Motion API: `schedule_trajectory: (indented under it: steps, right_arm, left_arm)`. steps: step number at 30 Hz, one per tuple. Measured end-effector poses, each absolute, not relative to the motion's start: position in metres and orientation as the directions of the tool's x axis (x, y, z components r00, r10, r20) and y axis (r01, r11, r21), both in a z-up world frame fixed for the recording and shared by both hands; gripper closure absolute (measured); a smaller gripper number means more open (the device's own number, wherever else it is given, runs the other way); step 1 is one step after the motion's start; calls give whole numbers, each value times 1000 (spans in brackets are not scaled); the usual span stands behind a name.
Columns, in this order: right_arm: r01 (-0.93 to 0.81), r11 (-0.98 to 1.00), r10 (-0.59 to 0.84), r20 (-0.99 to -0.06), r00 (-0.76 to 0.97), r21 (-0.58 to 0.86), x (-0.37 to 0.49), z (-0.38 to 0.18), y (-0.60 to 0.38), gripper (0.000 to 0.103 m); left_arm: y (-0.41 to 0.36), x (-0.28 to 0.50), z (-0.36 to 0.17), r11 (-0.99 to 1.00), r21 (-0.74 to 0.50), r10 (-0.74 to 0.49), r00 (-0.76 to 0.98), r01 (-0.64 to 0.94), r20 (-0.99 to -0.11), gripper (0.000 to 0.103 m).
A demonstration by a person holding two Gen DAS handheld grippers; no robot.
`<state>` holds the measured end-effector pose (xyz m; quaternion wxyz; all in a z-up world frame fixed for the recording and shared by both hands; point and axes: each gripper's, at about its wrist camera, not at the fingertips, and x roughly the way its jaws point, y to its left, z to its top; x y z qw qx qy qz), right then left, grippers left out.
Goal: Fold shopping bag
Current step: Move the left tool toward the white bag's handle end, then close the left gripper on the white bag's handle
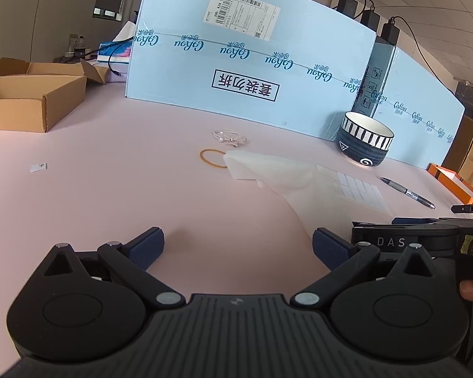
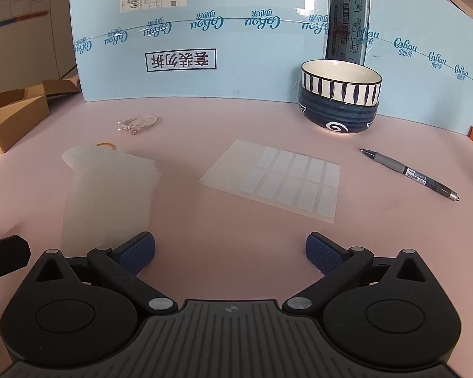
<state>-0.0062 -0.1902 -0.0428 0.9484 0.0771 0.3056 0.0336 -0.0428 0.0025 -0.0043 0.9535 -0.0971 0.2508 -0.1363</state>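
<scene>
A thin translucent white shopping bag (image 1: 277, 176) lies flat on the pink table, folded into a long strip; in the right wrist view the bag (image 2: 107, 189) runs from mid-left down towards my left finger. My left gripper (image 1: 238, 247) is open, low over bare table, with the bag just ahead and to the right of it. My right gripper (image 2: 230, 250) is open too, nothing between its fingers, and the bag's near end sits beside its left pad (image 2: 137, 253). The right gripper's body shows at the right edge of the left wrist view.
A sheet of white labels (image 2: 274, 178) lies right of the bag. Behind are stacked striped bowls (image 2: 340, 97), a pen (image 2: 410, 173), a rubber band (image 1: 213, 159), a white cord (image 1: 230, 137), a blue carton wall (image 1: 252, 63) and open cardboard boxes (image 1: 31, 100) at left.
</scene>
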Motion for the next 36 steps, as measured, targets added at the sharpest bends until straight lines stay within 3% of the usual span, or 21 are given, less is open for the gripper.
schedule_trajectory:
  steps: [5,9,16,22,24,27,30,32,34,36]
  right_arm:
    - [-13,989,95,-573,814,147,-7,-43,-187,0]
    - [-6,983,109,-559,822,182,-12,-43,-193,0]
    - [71,950,70,-427,901,304,-40,-40,-219,0]
    - [118,956,5,-418,908,268,-43,-40,-216,3]
    - [110,962,4,-413,911,252,-43,-39,-213,6]
    - [105,961,2,-388,922,256,-47,-39,-213,18]
    - [98,947,24,-371,928,305,-50,-42,-220,37]
    - [100,934,35,-364,931,343,-51,-44,-226,57]
    - [106,920,41,-360,932,378,-52,-46,-231,64]
    - [112,911,42,-358,933,397,-52,-47,-234,64]
  left_arm:
    - [-4,-35,6,913,-291,-387,833,286,-396,7]
    - [-13,-19,5,881,-355,-448,790,311,-419,7]
    - [-34,7,11,848,-387,-512,750,362,-419,7]
    - [-53,29,0,850,-398,-515,704,345,-490,39]
    - [-53,32,-3,850,-404,-516,695,339,-501,63]
    - [-52,32,-5,853,-382,-514,700,355,-497,84]
    - [-48,29,-4,845,-387,-526,702,369,-480,96]
    - [-45,23,1,844,-376,-527,718,382,-455,98]
    - [-39,14,7,837,-379,-536,731,395,-422,98]
    - [-30,5,15,814,-400,-565,732,421,-380,98]
